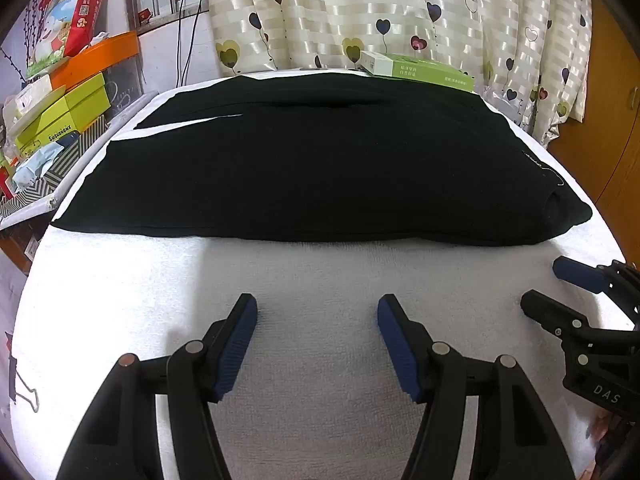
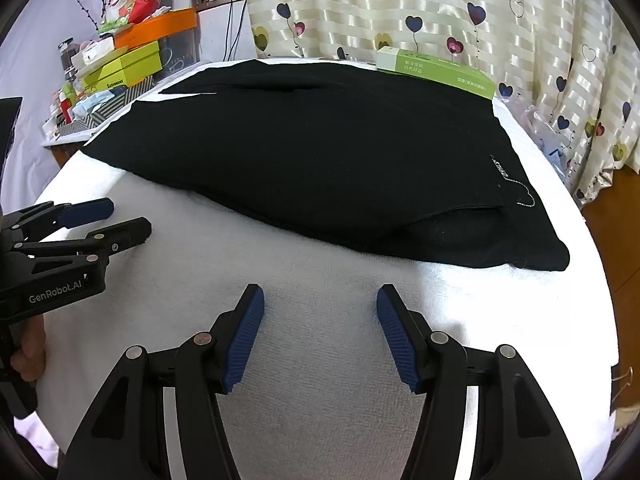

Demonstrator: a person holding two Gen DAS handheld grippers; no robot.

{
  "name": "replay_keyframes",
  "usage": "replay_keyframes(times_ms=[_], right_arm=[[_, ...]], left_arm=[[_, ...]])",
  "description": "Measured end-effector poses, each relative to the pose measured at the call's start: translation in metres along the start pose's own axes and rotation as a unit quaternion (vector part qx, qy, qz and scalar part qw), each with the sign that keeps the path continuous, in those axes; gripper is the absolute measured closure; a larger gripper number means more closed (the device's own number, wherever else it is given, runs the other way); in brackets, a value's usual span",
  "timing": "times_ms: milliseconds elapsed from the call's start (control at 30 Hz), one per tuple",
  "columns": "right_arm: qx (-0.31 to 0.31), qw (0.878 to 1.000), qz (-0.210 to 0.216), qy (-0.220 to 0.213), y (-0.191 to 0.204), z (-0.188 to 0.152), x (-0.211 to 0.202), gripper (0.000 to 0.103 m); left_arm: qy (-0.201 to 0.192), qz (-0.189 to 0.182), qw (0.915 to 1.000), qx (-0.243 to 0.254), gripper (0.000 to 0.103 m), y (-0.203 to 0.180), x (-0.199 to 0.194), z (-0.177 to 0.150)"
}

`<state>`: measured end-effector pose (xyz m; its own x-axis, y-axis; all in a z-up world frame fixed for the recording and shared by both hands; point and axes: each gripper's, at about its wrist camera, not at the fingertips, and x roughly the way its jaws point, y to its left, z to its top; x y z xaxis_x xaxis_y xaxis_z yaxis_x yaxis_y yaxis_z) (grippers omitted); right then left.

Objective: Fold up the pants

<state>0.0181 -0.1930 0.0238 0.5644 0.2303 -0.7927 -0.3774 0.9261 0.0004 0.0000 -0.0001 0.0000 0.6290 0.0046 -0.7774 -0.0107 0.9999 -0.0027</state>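
Note:
Black pants [image 1: 312,168] lie flat across the far half of a white towel-covered table [image 1: 304,280], waistband end at the right with small white stitching [image 2: 516,184]. The legs run to the left, where a thin strip of white shows between them. My left gripper [image 1: 318,308] is open above bare towel, short of the pants' near edge. My right gripper [image 2: 320,298] is open too, also over bare towel in front of the pants [image 2: 320,160]. Each gripper shows in the other's view: the right one [image 1: 544,284] at the right edge, the left one [image 2: 130,220] at the left edge.
A green and white carton [image 1: 420,70] rests at the table's far edge, touching the pants. Stacked boxes and clutter [image 1: 60,100] fill a shelf at the left. A heart-print curtain [image 1: 400,12] hangs behind. A hand [image 2: 28,352] holds the left gripper's handle.

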Motion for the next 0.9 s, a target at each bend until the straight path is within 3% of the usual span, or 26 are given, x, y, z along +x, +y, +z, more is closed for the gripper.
replay_keyframes(times_ms=[900], right_arm=[[-0.001,1.000,-0.001,-0.001,-0.0001,-0.0006,0.0001,0.043]], left_arm=[[0.000,0.002,1.0000,0.002,0.037,0.0012,0.0002,0.0000]])
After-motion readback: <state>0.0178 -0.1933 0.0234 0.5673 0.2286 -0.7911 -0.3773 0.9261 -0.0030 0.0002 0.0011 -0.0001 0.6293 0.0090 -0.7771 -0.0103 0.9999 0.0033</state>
